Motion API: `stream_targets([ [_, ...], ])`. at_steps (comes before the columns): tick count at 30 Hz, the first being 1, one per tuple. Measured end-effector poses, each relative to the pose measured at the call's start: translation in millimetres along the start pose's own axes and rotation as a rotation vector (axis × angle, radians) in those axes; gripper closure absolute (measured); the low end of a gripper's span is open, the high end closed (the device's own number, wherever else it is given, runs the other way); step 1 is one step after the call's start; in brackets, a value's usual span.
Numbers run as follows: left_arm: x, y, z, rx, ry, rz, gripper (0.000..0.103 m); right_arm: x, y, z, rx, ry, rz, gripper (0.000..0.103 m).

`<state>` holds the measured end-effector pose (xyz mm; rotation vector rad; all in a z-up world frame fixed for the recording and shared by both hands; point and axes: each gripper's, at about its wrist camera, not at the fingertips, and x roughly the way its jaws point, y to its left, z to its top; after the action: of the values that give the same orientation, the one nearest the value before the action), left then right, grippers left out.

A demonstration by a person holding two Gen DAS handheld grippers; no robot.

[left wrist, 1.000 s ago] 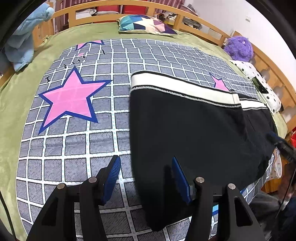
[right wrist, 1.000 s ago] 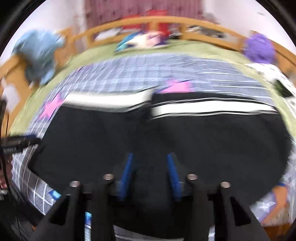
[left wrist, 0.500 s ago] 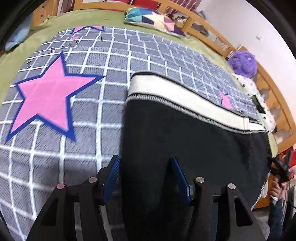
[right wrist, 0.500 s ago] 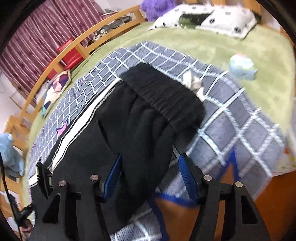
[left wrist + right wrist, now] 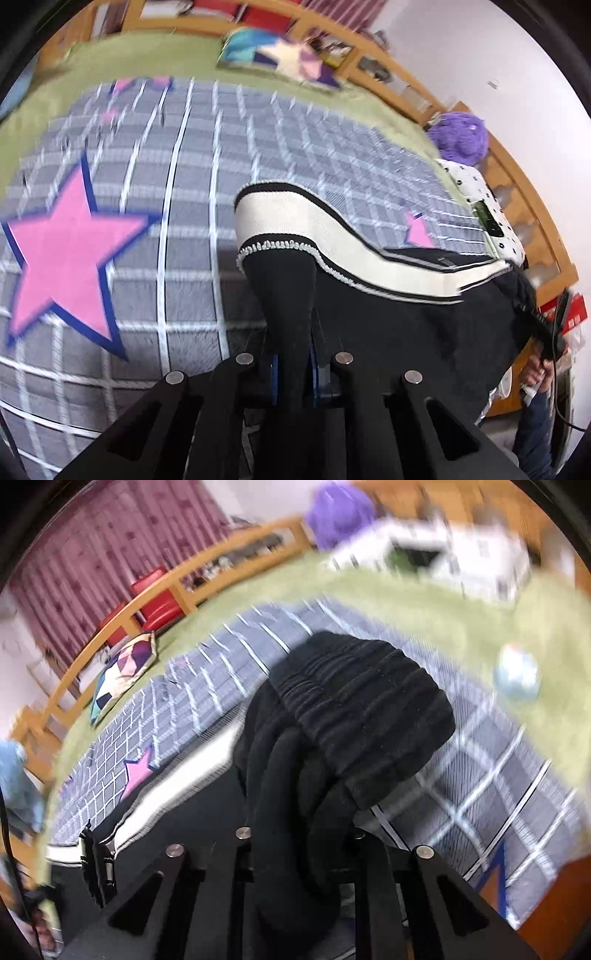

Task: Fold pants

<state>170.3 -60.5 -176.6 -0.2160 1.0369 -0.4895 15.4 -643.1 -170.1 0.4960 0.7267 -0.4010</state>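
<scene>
The black pants (image 5: pixel 388 325) with a white striped cuff band (image 5: pixel 295 218) lie on a grey checked blanket (image 5: pixel 184 166) with pink stars. My left gripper (image 5: pixel 293 369) is shut on a pinched fold of the black cloth just below the cuff and lifts it. My right gripper (image 5: pixel 299 853) is shut on bunched black cloth near the ribbed waistband (image 5: pixel 362 709), which is raised off the blanket (image 5: pixel 480 805). The white band also shows in the right wrist view (image 5: pixel 184 786).
The blanket lies on a green bed (image 5: pixel 110 51) with a wooden rail (image 5: pixel 166 590). A patterned pillow (image 5: pixel 280 55), a purple plush (image 5: pixel 460 136), a spotted pillow (image 5: pixel 484 206) and a pale blue ball (image 5: pixel 517 672) lie around. The other gripper shows at the right edge of the left wrist view (image 5: pixel 546 328).
Both grippers were open over the pants and have now shut on the cloth. The left end and the waistband end are pulled up into folds.
</scene>
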Motion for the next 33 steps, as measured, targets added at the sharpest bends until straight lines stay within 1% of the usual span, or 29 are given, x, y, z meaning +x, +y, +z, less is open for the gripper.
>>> stream_targets([
  [2, -22.7, -2.7, 11.5, 0.001, -0.033, -0.021, 0.091, -19.6, 30.9, 12.2, -0.032, -0.051, -0.002, 0.088],
  [4, -42.6, 0.8, 21.3, -0.001, -0.063, -0.051, 0.091, -36.7, 58.8, 29.8, -0.052, -0.091, 0.025, 0.088],
  [5, -51.8, 1.3, 26.7, 0.004, -0.079, -0.044, 0.091, -46.6, 73.3, 38.1, -0.060, -0.104, 0.043, 0.088],
  [6, -68.2, 4.4, 34.4, 0.013, -0.113, -0.016, 0.091, -56.7, 84.1, 42.4, -0.059, -0.111, 0.068, 0.088],
  [8, -96.2, 17.4, 47.3, 0.025, -0.157, 0.029, 0.091, -68.9, 108.1, 50.9, -0.054, -0.118, 0.142, 0.088],
  [9, -109.3, 27.9, 52.4, 0.009, -0.175, 0.046, 0.091, -72.4, 122.2, 53.7, -0.070, -0.119, 0.160, 0.089],
  [10, -119.5, 39.0, 56.2, 0.000, -0.182, 0.057, 0.091, -75.6, 132.9, 52.3, -0.080, -0.119, 0.181, 0.089],
  [12, -132.8, 63.3, 60.1, -0.004, -0.175, 0.105, 0.091, -71.8, 155.3, 46.0, -0.092, -0.104, 0.233, 0.088],
  [14, -127.6, 81.6, 58.0, -0.008, -0.153, 0.144, 0.090, -57.1, 170.2, 34.0, -0.103, -0.066, 0.259, 0.088],
  [15, -118.6, 92.0, 55.3, -0.017, -0.132, 0.164, 0.087, -40.9, 177.5, 27.0, -0.118, -0.037, 0.257, 0.087],
  [16, -101.6, 105.3, 50.3, -0.037, -0.094, 0.196, 0.084, -20.9, 181.7, 18.6, -0.131, 0.001, 0.247, 0.087],
  [17, -87.3, 115.4, 46.3, -0.057, -0.064, 0.241, 0.080, -4.7, 183.2, 9.5, -0.144, 0.035, 0.234, 0.085],
  [18, -78.4, 123.3, 41.2, -0.070, -0.038, 0.286, 0.076, 19.1, 182.9, -0.1, -0.170, 0.082, 0.197, 0.084],
  [19, -60.6, 133.8, 35.7, -0.085, 0.011, 0.380, 0.074, 39.9, 181.5, -11.3, -0.192, 0.127, 0.122, 0.084],
  [20, -50.9, 138.5, 32.5, -0.090, 0.035, 0.434, 0.074, 62.4, 176.3, -24.3, -0.206, 0.194, 0.022, 0.082],
  [21, -48.1, 140.7, 30.9, -0.089, 0.048, 0.449, 0.074, 71.7, 171.6, -31.6, -0.210, 0.234, -0.010, 0.074],
  [22, -49.4, 138.9, 29.2, -0.074, 0.055, 0.443, 0.073, 78.7, 162.4, -39.8, -0.202, 0.283, -0.022, 0.071],
  [23, -54.3, 136.3, 30.0, -0.060, 0.047, 0.441, 0.070, 78.2, 152.9, -44.8, -0.184, 0.308, -0.002, 0.069],
  [24, -62.8, 130.4, 30.2, -0.037, 0.021, 0.439, 0.063, 73.1, 145.5, -48.0, -0.176, 0.308, -0.003, 0.066],
  [25, -76.1, 121.7, 29.7, -0.017, -0.024, 0.436, 0.058, 61.0, 141.4, -51.0, -0.181, 0.290, -0.041, 0.063],
  [26, -87.1, 116.1, 26.9, -0.011, -0.064, 0.417, 0.045, 47.3, 141.8, -53.1, -0.200, 0.266, -0.084, 0.062],
  [27, -92.5, 111.9, 22.9, -0.009, -0.092, 0.394, 0.038, 33.4, 143.7, -55.6, -0.220, 0.240, -0.103, 0.062],
  [28, -99.8, 104.8, 12.7, 0.003, -0.119, 0.345, 0.038, 19.9, 147.1, -58.4, -0.239, 0.216, -0.109, 0.062],
  [29, -99.7, 100.5, 2.1, 0.013, -0.111, 0.322, 0.038, 2.6, 152.3, -61.8, -0.261, 0.187, -0.111, 0.062],
  [31, -87.7, 95.3, -20.7, 0.016, -0.058, 0.301, 0.038, -24.2, 165.1, -66.3, -0.282, 0.132, -0.096, 0.062],
  [32, -77.3, 92.6, -34.9, 0.016, -0.014, 0.291, 0.038, -37.9, 178.4, -72.4, -0.301, 0.107, -0.070, 0.062],
  [33, -59.3, 92.4, -57.4, 0.004, 0.070, 0.291, 0.039, -45.7, 186.3, -75.7, -0.317, 0.101, -0.044, 0.062],
])
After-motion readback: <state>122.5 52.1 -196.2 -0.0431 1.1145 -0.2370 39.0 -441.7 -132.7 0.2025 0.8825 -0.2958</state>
